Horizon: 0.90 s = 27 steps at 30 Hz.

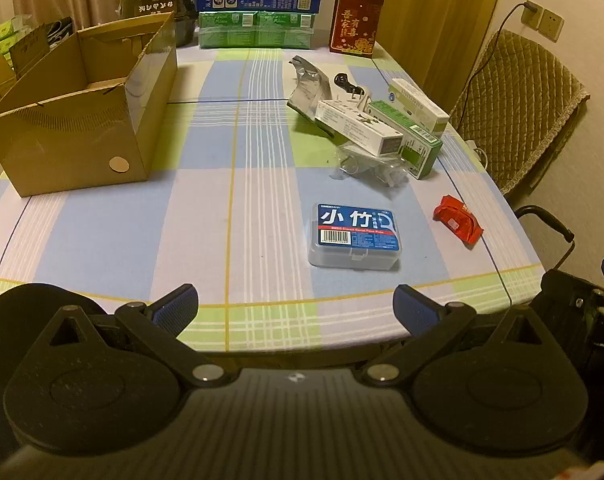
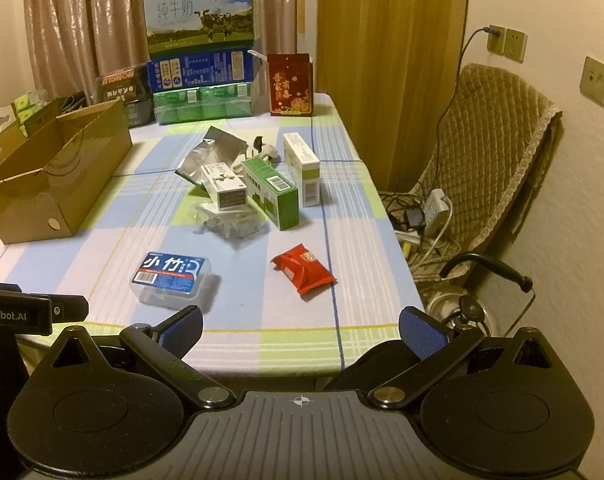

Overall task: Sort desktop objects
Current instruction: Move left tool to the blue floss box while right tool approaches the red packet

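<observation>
While held above the near table edge, left gripper [image 1: 295, 306] and right gripper [image 2: 299, 330] both spread wide with nothing between the blue pads.

Nearest on the checked tablecloth [image 1: 221, 200]:
- One clear plastic floss-pick case [image 1: 354, 237] with a blue label, lid closed, lying flat; contents cannot be made out.
- One red snack packet [image 1: 458, 222], sealed and crinkled, well apart to the right of the case.

Mid-table, right of centre, one loose pile:
- One crumpled clear plastic wrapper [image 1: 366, 168] at the near side.
- One white carton [image 1: 358, 127] resting above the wrapper.
- One green carton [image 1: 412, 140] just right of it.
- One pale green-and-white carton [image 1: 420, 106] beyond.
- One silver foil pouch [image 1: 308, 88] at the far left of the pile.
- One white plug [image 1: 356, 94] with a dark cable behind the cartons.

Far left: one open cardboard box [image 1: 81, 120], flaps up; visible interior bare.

Along the far edge: one red gift bag [image 1: 356, 24] upright, beside stacked green, blue and milk cartons [image 2: 203, 60].
</observation>
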### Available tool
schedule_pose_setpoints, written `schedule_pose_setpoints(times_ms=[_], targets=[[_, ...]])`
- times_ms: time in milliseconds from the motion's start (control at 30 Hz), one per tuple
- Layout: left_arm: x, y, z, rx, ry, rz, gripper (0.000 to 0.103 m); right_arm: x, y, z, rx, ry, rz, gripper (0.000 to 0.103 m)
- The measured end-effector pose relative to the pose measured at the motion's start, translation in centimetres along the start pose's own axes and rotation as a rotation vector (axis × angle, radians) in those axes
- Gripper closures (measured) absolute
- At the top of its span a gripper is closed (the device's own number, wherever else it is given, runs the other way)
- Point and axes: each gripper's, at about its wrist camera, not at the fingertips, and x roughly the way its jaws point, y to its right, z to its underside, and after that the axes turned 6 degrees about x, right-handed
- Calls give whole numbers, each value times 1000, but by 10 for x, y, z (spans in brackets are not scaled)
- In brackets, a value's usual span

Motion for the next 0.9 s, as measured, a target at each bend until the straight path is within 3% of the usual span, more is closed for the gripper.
schedule_pose_setpoints(times_ms=[500,900], targets=[[5,0,2,-9,-14,2,1,7,4,-1,-5,-8,-14,2],[23,5,-10,4,-27,19,1,34,24,-27,-71,-18,-31,2]])
